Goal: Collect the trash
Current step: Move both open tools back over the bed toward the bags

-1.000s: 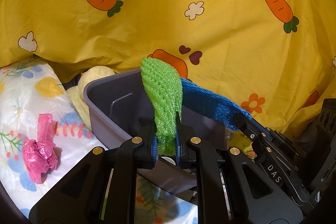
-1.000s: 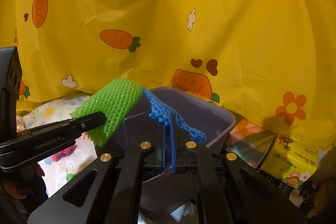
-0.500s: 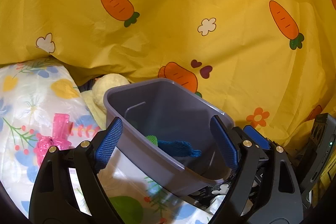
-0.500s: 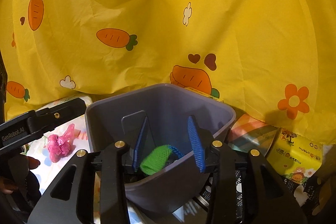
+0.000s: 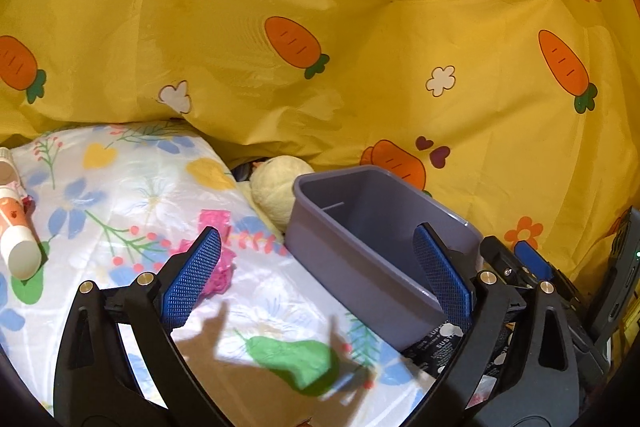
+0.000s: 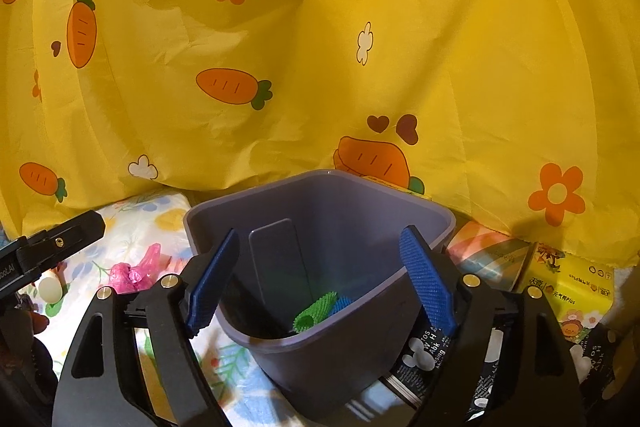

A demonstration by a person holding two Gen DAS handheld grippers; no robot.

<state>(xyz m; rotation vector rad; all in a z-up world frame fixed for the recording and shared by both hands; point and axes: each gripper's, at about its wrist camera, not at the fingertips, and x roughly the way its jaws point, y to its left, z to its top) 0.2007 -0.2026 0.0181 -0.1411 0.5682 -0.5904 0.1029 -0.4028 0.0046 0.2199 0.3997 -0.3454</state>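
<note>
I am holding both hand-held grippers, left (image 5: pixel 316 279) and right (image 6: pixel 320 279), wide apart and empty; nets (image 6: pixel 316 311) lying inside the bin (image 6: pixel 420 211), pink wrapper (image 5: pixel 218 267) beside the bin awaiting pickup

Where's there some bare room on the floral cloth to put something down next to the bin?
Bare floral cloth lies between the pink bag, the tube and the gray bin. Right of the bin it's crowded with packets.
</note>
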